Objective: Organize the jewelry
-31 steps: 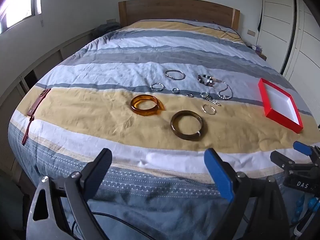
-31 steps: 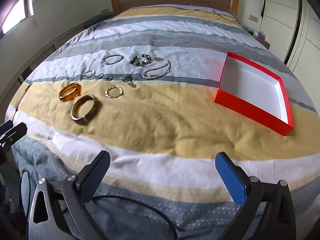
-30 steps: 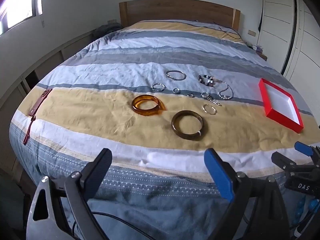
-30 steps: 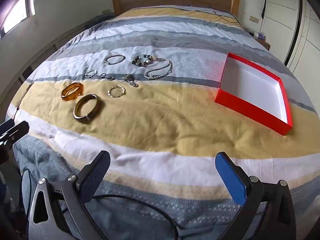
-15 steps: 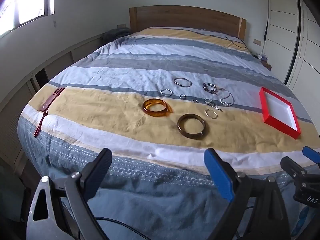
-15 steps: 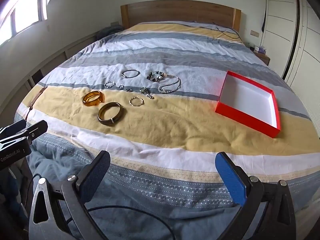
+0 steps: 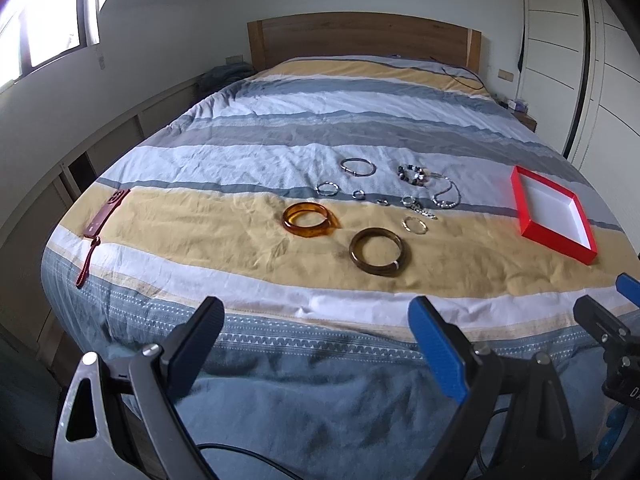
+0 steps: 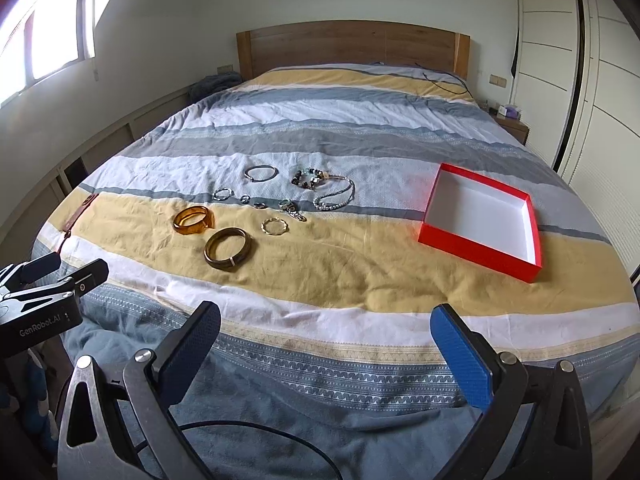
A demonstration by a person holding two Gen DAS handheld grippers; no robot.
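Observation:
Jewelry lies on the striped bed: an amber bangle (image 7: 309, 220) (image 8: 194, 220), a dark brown bangle (image 7: 378, 252) (image 8: 228, 254), a thin gold ring bracelet (image 7: 415, 225) (image 8: 274, 226), a silver bangle (image 7: 358, 167) (image 8: 261, 172), a beaded bracelet (image 7: 412, 175) (image 8: 310, 179), a bead necklace (image 7: 447, 196) (image 8: 336, 198) and several small rings (image 7: 359, 194). An empty red box (image 7: 554, 214) (image 8: 482, 220) sits to the right. My left gripper (image 7: 316, 344) and right gripper (image 8: 326, 346) are both open and empty, held off the bed's foot edge.
A dark red phone case with a strap (image 7: 106, 216) lies at the bed's left edge. The wooden headboard (image 7: 360, 38) is at the far end, white wardrobes (image 7: 580, 60) to the right, a low shelf along the left wall. A black cable (image 8: 444, 80) lies near the pillows.
Both grippers have pulled back and risen away from the bed, so the jewelry and box look smaller and farther. Nothing on the bed has moved. Both stay open.

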